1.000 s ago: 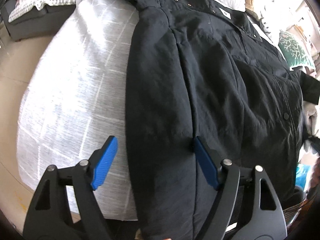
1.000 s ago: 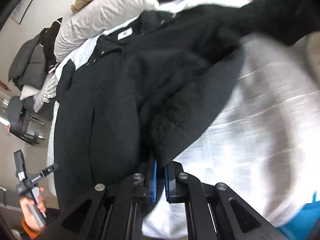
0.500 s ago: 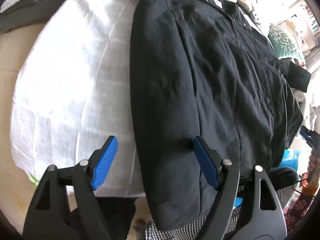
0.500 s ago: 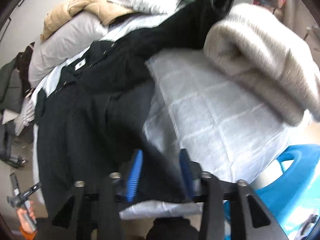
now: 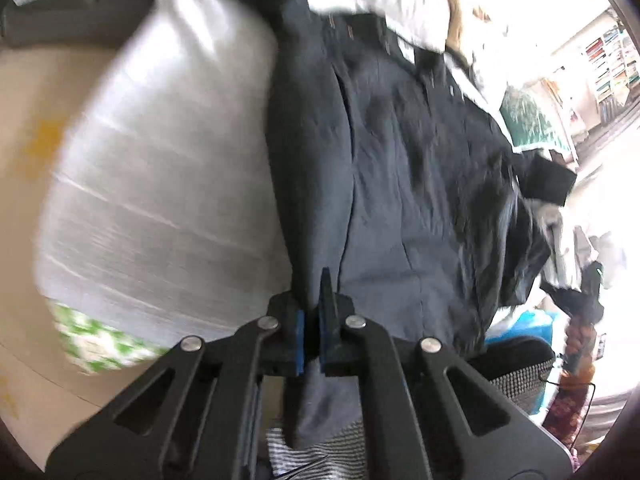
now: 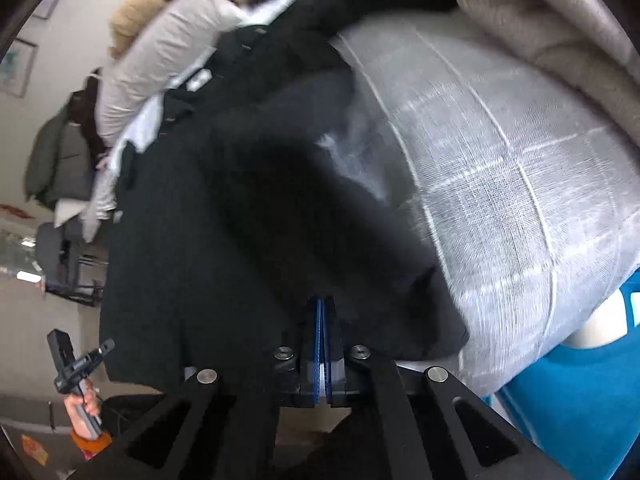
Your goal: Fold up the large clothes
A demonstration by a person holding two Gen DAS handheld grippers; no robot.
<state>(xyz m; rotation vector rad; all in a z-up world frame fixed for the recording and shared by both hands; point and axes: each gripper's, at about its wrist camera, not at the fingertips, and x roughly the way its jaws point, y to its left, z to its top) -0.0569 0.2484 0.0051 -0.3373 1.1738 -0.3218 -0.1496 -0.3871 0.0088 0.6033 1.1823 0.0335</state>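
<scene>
A large dark jacket lies spread along a bed with a white checked quilt. In the left wrist view my left gripper is closing on the jacket's near left edge. A fold of fabric is pinched between the blue pads and hangs below them. In the right wrist view the jacket looks black. Its near right part lies folded inward over the body. My right gripper is closing too, its pads together at that part's lower edge, with cloth draped over the tips.
A rolled beige blanket lies at the bed's right side on the quilt. A blue basket stands below the bed's corner. A green patterned pillow and piled bedding lie past the jacket. Bare floor is on the left.
The left gripper was wide open over the jacket's edge and has closed on it and lifted. The right gripper opened, shifted along the jacket's right side and closed again on the edge.
</scene>
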